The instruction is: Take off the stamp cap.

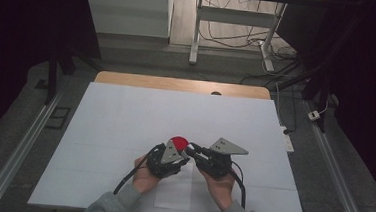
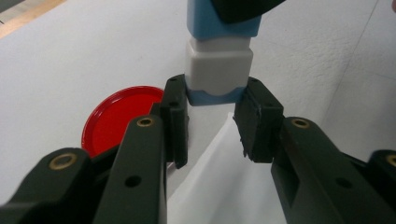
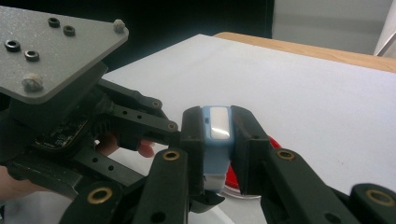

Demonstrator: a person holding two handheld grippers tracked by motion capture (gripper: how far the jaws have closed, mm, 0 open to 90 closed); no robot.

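Left gripper (image 2: 211,121): jaws clamped on the white end of a blue-and-white plastic block (image 2: 219,70), frame centre.
Right gripper (image 3: 217,140): clamped on the block's blue end.
Red round plastic lid (image 2: 119,119): lower left, on white table sheet (image 2: 70,60).

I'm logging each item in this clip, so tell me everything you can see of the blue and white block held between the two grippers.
The block is a small squarish piece, smooth and plastic-looking, with a light blue body and an off-white section; the right gripper view shows a glossy white panel on one end. It hangs above the white table, near a red lid. The left gripper clamps one blue end, the right gripper the other.
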